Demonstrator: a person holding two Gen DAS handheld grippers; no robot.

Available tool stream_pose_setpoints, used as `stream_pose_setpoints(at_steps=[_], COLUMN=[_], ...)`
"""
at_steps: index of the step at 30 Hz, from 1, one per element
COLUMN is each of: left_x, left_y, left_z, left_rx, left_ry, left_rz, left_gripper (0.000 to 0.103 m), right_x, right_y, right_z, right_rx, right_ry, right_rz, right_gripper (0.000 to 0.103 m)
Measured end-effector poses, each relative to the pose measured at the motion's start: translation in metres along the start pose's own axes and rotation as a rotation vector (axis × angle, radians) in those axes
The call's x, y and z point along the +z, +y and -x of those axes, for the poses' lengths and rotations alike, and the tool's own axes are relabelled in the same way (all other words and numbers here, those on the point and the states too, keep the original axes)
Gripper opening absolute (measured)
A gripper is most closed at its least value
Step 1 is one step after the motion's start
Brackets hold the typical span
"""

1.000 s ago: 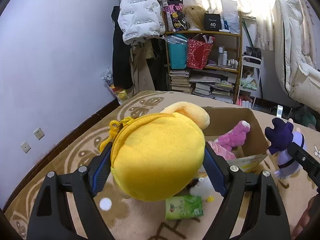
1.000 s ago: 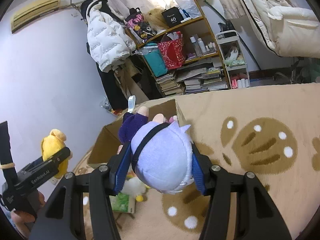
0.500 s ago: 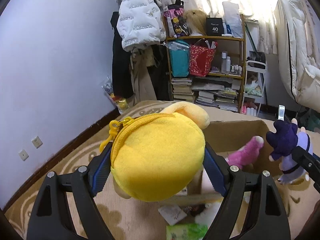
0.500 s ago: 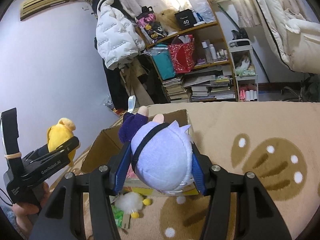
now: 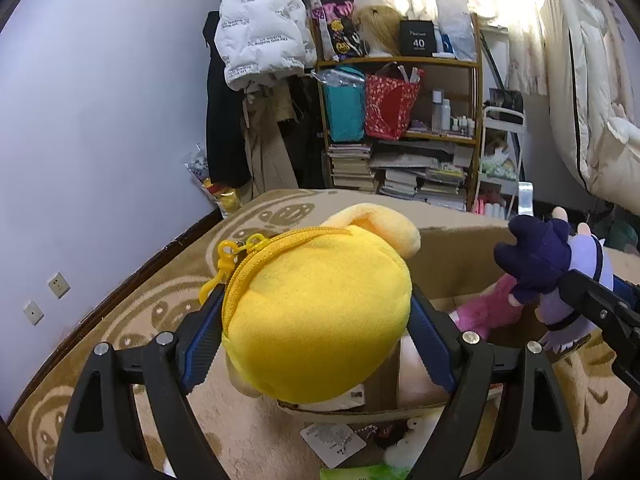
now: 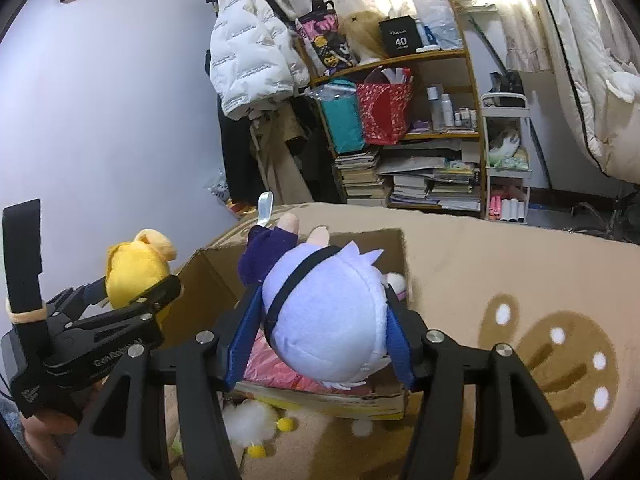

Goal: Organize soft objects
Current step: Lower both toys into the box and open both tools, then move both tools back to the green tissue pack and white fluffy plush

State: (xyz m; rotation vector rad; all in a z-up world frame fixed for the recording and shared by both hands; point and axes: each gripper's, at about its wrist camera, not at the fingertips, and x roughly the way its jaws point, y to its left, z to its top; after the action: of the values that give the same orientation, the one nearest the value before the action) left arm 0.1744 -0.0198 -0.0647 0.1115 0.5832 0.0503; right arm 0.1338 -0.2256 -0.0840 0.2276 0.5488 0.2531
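Left claw: the left claw pinches a round yellow plush pouch across its widest part, blue pads sunk into both flanks; lower centre of the left wrist view.
Right claw: the right claw has its jaws opening, with the lilac-haired plush doll between the blue pads, which touch its head on both sides; lower centre of the right wrist view.
Where the toys are: both hang over the near edge of the open cardboard box, the doll above its right half, the pouch at its left corner.
Handling, pouch: judged light, squashy and springy; it bulges round the pads, so a hold across the fat middle suits it. The zip and yellow clip are the only hard parts.
Handling, doll: judged light and soft, not fragile; the stuffed head is the firmest place to grip, while the dark blue sleeve would flop.
Only in left view: a pink plush lying inside the box, and a paper tag on the rug below.
Only in right view: a white fluffy toy with yellow feet on the rug in front of the box, pink fabric inside it under the doll, and the other claw's black handle at lower left.
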Motion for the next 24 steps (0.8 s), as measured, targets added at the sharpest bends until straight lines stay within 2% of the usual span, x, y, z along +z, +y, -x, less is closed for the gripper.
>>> stream_pose_setpoints(at_steps=[4, 7, 11, 15, 17, 24], left_x=[-0.003, -0.004, -0.004, -0.004, -0.005, -0.008], left_y=[-0.001, -0.001, -0.002, 0.000, 0.005, 0.031], left_z=[-0.004, -0.004, 0.001, 0.004, 0.007, 0.021], left_rx=[0.001, 0.014, 0.029, 0.024, 0.017, 0.018], left_ry=[0.022, 0.026, 0.015, 0.039, 0.054, 0.070], left_rz=[-0.010, -0.008, -0.022, -0.021, 0.000, 0.085], left_gripper=[0.087, 0.101, 0.102, 0.103, 0.103, 0.103], right_x=[-0.004, -0.006, -0.005, -0.002, 0.000, 0.002], right_y=[0.002, 0.004, 0.002, -0.001, -0.003, -0.001], right_z=[-0.003, 0.000, 0.004, 0.014, 0.019, 0.035], right_rx=[-0.014, -0.017, -0.028, -0.032, -0.029, -0.028], right_ry=[0.021, 0.024, 0.005, -0.009, -0.009, -0.012], right_rz=[0.033, 0.046, 0.018, -0.014, -0.023, -0.033], right_gripper=[0.063, 0.065, 0.085, 0.093, 0.101, 0.103])
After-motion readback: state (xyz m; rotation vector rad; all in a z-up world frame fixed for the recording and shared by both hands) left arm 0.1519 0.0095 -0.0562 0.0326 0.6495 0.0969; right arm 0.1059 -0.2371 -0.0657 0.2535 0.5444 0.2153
